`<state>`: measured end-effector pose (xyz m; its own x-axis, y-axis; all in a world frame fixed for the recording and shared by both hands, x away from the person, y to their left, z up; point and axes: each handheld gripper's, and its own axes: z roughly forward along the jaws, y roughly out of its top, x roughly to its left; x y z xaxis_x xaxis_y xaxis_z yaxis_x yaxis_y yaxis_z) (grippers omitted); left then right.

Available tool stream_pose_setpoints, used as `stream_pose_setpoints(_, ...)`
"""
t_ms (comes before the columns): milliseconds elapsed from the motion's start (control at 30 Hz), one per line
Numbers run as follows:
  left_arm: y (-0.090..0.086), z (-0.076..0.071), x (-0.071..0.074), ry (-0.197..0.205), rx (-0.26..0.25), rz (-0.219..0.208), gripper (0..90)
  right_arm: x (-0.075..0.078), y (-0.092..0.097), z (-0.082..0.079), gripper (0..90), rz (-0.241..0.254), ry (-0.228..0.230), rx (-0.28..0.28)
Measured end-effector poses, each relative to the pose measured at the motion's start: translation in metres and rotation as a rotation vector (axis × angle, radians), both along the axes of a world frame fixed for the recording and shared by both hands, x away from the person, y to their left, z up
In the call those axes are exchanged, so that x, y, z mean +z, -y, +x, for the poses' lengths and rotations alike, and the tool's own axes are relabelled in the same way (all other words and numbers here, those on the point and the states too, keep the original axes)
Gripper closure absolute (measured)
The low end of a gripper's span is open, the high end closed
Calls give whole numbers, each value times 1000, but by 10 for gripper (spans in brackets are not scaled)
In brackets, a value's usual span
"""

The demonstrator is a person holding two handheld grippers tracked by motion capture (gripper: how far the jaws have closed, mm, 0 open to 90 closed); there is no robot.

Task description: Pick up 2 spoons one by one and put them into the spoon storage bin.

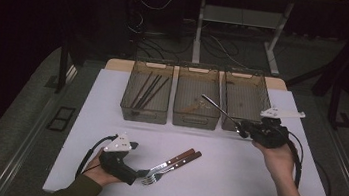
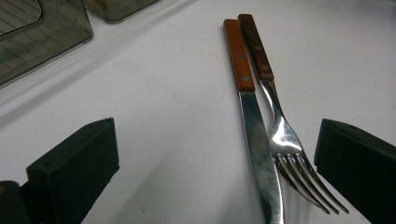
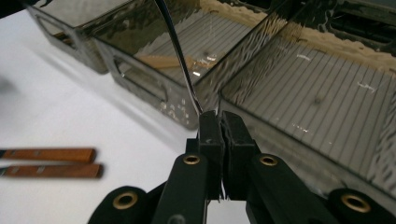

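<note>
Thin shiny metal utensil (image 3: 180, 60): one end pinched between shut right jaws, shaft slanting up and away from them over middle bin. Wood-handled knife (image 2: 250, 112) and fork (image 2: 280, 135): side by side, flat between open left jaws.

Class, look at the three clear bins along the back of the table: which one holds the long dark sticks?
The left bin. Several long dark sticks lie lengthwise in it; the middle bin holds a pale wooden piece, and the right bin looks bare.
</note>
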<state>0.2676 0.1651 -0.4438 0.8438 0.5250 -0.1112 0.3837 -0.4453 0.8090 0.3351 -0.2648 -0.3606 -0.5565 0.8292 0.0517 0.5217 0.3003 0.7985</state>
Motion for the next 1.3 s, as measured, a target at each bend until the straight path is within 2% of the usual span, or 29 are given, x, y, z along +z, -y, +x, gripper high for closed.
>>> stream_pose_setpoints(267, 0, 0, 0, 1, 1, 1, 0, 4, -31, 29, 880, 0, 8, -29)
stream_pose_setpoints(400, 0, 0, 0, 1, -3, 2, 0, 10, -46, 44, 880, -16, 6, -39)
stream_pose_setpoints(733, 1, -1, 0, -4, -3, -4, 0, 4, -72, 84, 880, -44, -59, -76)
stream_pose_setpoints(1000, 2, 0, 0, -1, -16, 2, 0, -8, -88, 100, 871, -100, -130, -115)
stream_pose_setpoints(1033, 2, 0, 0, -1, -15, 0, 0, -9, -89, 101, 831, -112, -129, -111)
stream_pose_setpoints(1067, 2, -1, 0, -1, -16, 0, 0, -9, -91, 101, 763, -114, -111, -117)
stream_pose_setpoints(1133, 2, -1, 0, 0, -17, 0, 0, -8, -92, 101, 699, -107, -81, -122)
stream_pose_setpoints(1300, 2, -1, 0, -6, -16, -1, 0, -5, -88, 99, 555, -72, -73, -108)
